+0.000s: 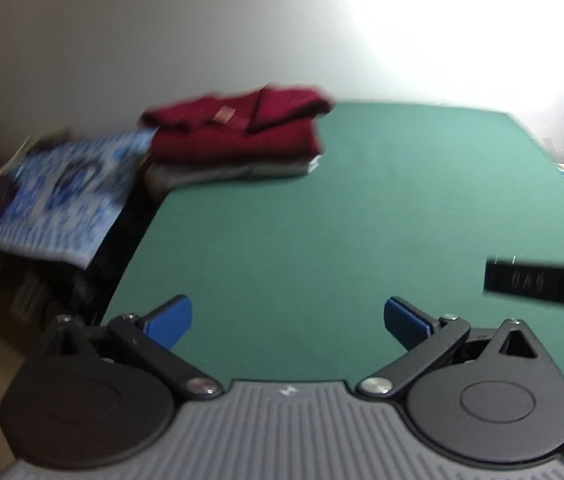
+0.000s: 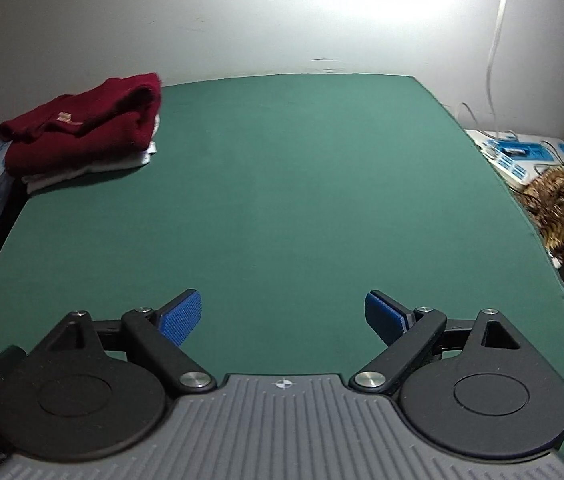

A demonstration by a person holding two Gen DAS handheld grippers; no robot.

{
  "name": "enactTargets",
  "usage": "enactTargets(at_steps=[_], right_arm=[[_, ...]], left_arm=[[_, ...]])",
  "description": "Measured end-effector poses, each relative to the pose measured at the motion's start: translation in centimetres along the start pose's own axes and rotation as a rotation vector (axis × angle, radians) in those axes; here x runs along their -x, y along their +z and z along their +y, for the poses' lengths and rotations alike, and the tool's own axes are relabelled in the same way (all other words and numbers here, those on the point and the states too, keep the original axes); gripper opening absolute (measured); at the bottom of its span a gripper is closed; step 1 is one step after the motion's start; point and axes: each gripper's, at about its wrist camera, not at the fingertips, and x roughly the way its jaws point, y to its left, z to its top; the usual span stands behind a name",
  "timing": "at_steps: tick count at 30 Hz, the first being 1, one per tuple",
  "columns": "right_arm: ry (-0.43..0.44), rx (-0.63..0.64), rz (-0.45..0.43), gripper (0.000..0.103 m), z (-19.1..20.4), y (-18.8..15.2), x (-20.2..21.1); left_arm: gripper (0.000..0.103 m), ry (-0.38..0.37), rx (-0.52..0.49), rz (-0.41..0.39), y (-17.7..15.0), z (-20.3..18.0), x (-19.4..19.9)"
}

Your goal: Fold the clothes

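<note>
One stack of folded clothes (image 2: 82, 136) sits at the far left corner of the green table (image 2: 282, 200) — a maroon garment (image 1: 238, 128) on top, at least one grey-white piece (image 2: 90, 170) beneath; how many lie under it cannot be told. Just off the table's left edge lies one blue-and-white patterned cloth (image 1: 62, 196). Beyond the right edge are a blue-and-white device with cables (image 2: 509, 156) and one brown furry object (image 2: 557, 208). The table's middle is bare. Both tools hang above the near edge — the left gripper (image 1: 287, 320) and right gripper (image 2: 283, 316) each spread wide, blue pads (image 2: 182, 316) apart, holding nothing.
</note>
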Motion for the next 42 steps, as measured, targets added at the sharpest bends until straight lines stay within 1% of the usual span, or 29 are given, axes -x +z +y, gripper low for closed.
enactTargets(at_steps=[4, 6, 8, 10, 11, 13, 14, 19, 23, 25, 27, 30, 32, 33, 36, 38, 42], right_arm=[[-0.065, -0.039, -0.018, 0.091, 0.1, -0.2, 1.0], [-0.085, -0.074, -0.031, 0.091, 0.8, -0.4, 1.7], [-0.116, -0.097, -0.063, 0.091, 1.5, -0.5, 2.5], [-0.148, -0.119, -0.093, 0.091, 2.2, -0.6, 3.3], [-0.154, -0.132, -0.095, 0.091, 2.5, -0.5, 3.5], [-0.153, -0.164, -0.094, 0.091, 3.0, -0.5, 3.9], [-0.150, -0.175, -0.093, 0.091, 3.3, -0.5, 4.0], [-0.147, -0.167, -0.106, 0.091, 6.2, -0.7, 4.8], [-0.131, -0.117, -0.092, 0.091, 8.8, -0.6, 4.1], [-0.123, -0.092, -0.083, 0.091, 10.0, -0.5, 3.7], [-0.110, -0.064, -0.075, 0.091, 11.1, -0.3, 3.3], [-0.075, -0.012, -0.071, 0.091, 12.2, 0.4, 2.6], [-0.051, 0.022, -0.068, 0.091, 12.9, 0.9, 2.2], [-0.041, 0.034, -0.067, 0.091, 13.1, 1.1, 2.0], [-0.014, 0.061, -0.065, 0.091, 13.4, 1.5, 1.5], [0.004, 0.079, -0.064, 0.091, 13.5, 1.8, 1.2], [0.041, 0.115, -0.062, 0.091, 13.9, 2.4, 0.5]], left_arm=[[0.102, -0.042, -0.089, -0.043, 1.6, -0.8, 0.0], [0.102, -0.061, -0.129, -0.061, 2.4, -1.0, 0.0], [0.102, -0.061, -0.150, -0.085, 2.7, -0.8, -0.3], [0.102, -0.086, -0.153, -0.075, 2.9, -0.3, -0.7], [0.102, -0.099, -0.154, -0.070, 2.9, 0.0, -1.0], [0.102, -0.117, -0.135, -0.070, 2.7, 1.0, -1.2], [0.102, -0.115, -0.128, -0.069, 2.7, 1.6, -1.4], [0.102, -0.093, -0.050, -0.070, 2.6, 5.9, -2.3], [0.102, -0.078, -0.028, -0.031, 1.9, 8.5, -3.6], [0.102, -0.078, -0.015, -0.027, 1.7, 9.5, -4.0], [0.102, -0.064, -0.012, -0.028, 1.6, 10.0, -4.1], [0.102, -0.036, 0.041, -0.031, 1.9, 10.9, -4.2], [0.102, -0.006, 0.053, -0.025, 2.1, 11.1, -4.3], [0.102, 0.009, 0.058, -0.020, 2.2, 11.1, -4.5], [0.102, 0.017, 0.098, -0.012, 2.3, 11.5, -4.9], [0.102, 0.040, 0.116, -0.012, 2.4, 11.6, -5.0], [0.102, 0.136, 0.131, -0.033, 2.6, 11.7, -5.1]])
